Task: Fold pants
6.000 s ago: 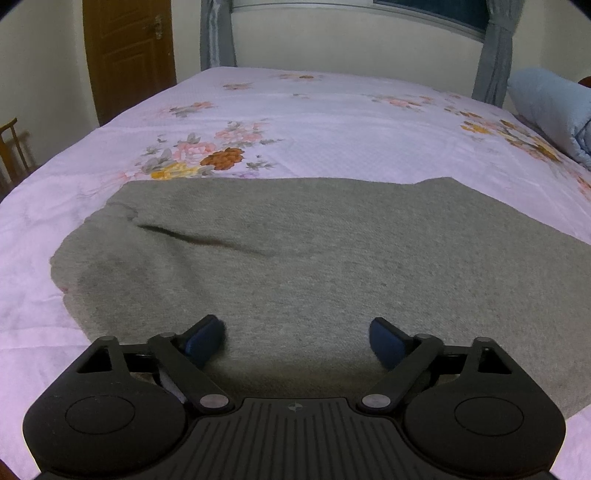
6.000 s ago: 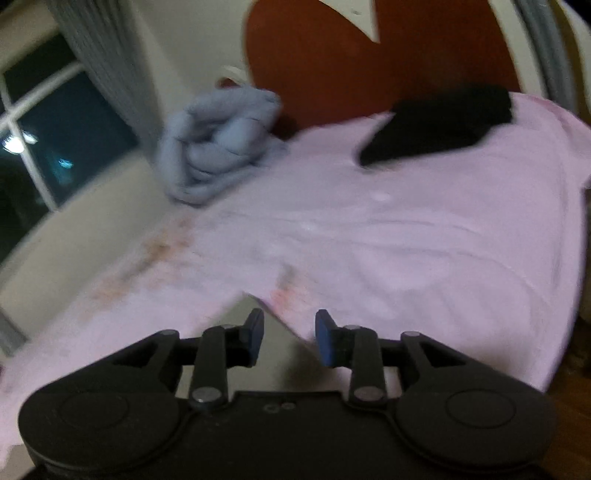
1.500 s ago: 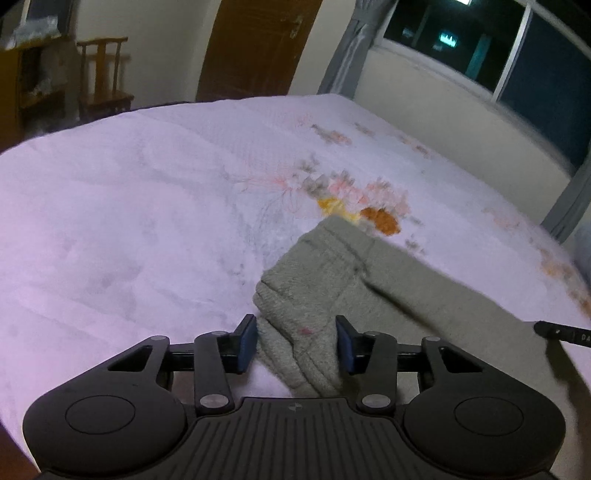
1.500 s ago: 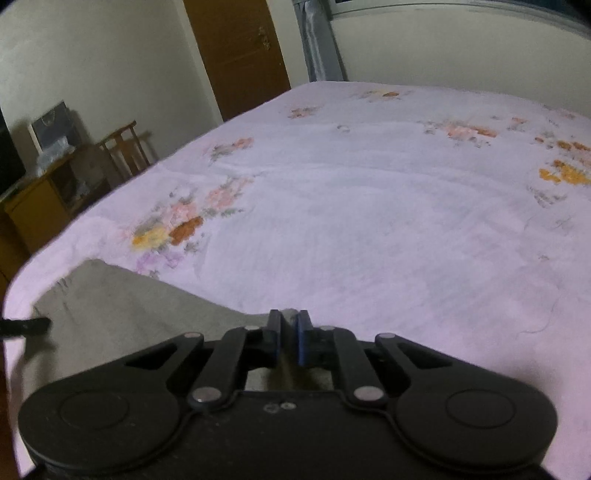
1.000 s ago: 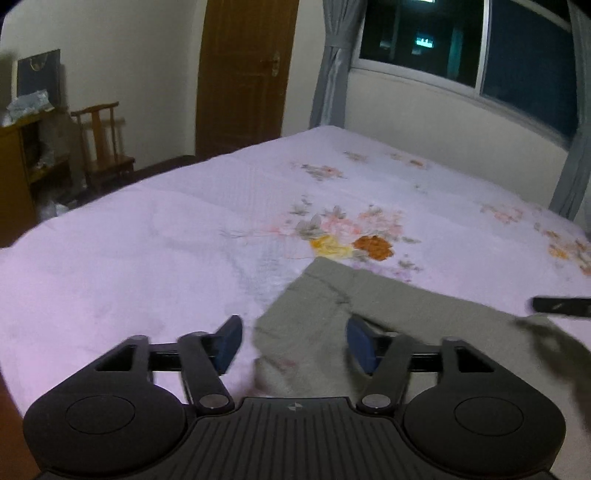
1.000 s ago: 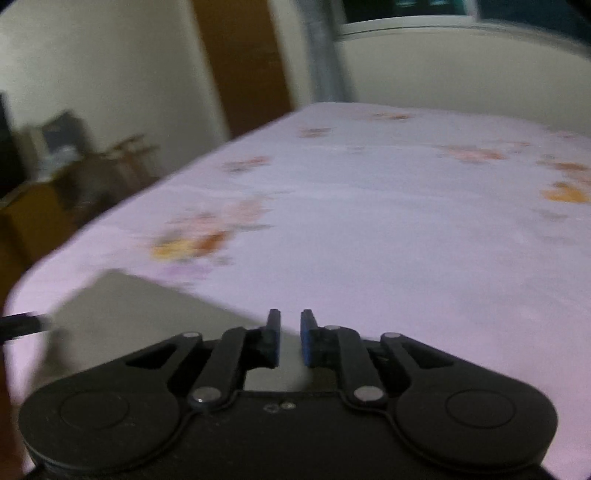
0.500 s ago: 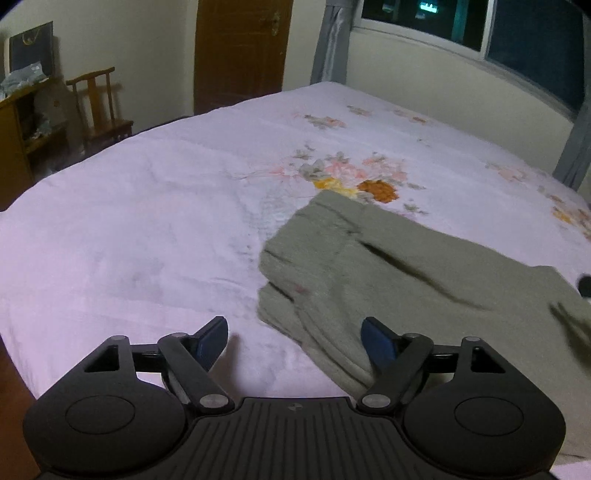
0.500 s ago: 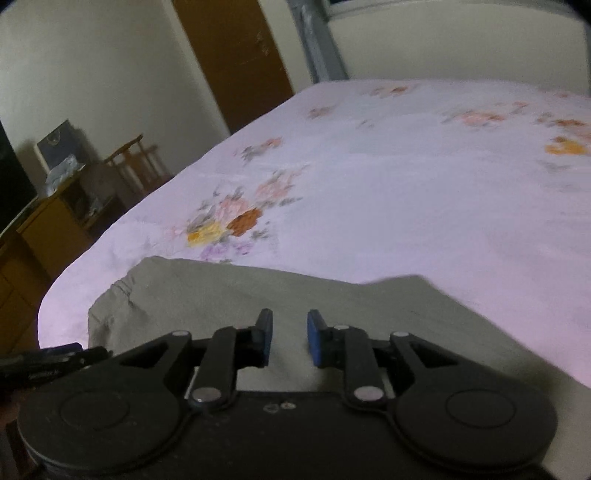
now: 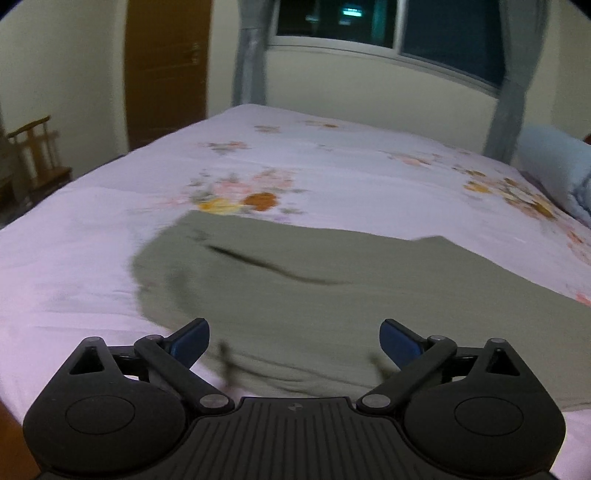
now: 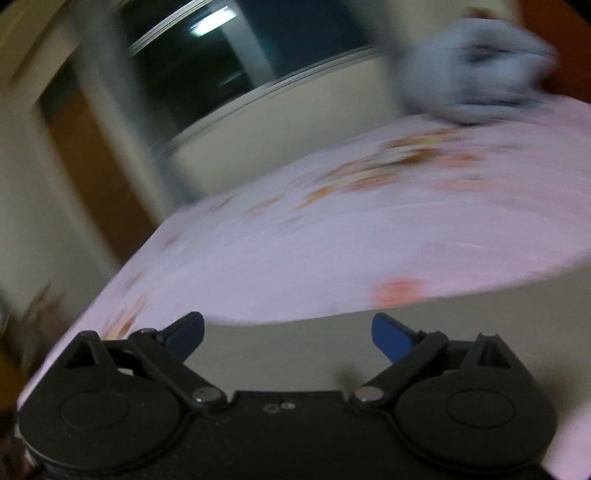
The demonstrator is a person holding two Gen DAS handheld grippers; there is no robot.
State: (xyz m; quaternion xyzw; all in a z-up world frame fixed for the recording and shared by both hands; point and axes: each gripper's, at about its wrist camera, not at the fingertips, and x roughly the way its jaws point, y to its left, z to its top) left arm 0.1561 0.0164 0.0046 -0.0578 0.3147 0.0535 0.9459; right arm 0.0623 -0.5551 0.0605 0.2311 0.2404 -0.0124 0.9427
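The pants (image 9: pixel 332 295), grey-green, lie spread flat on the near part of the bed (image 9: pixel 332 155), which wears a pale pink floral sheet. In the left wrist view they fill the near middle and run off to the right, with one dark crease across the cloth and a rounded edge at the left.

The left gripper (image 9: pixel 294 341) hovers over the near edge of the pants, its jaws spread wide and just opened further; cloth shows between the blue pads (image 9: pixel 190 338), but they do not press on it. The right gripper (image 10: pixel 287 334) also has its jaws wide apart, having just opened, with nothing pinched; a plain grey-green stretch of the pants (image 10: pixel 480 332) lies under and beyond them.

The left wrist view is fairly sharp and shows the far side of the room: a brown door (image 9: pixel 168 70), grey curtains (image 9: pixel 251 51), a dark window (image 9: pixel 388 26), a wooden chair (image 9: pixel 37 155) at the far left and a pale blue bundle of bedding (image 9: pixel 557 166) at the far right. The right wrist view is tilted and heavily blurred; it shows the same blue bundle (image 10: pixel 476 70) at the upper right against a reddish-brown headboard (image 10: pixel 569 44), which the left view barely catches.
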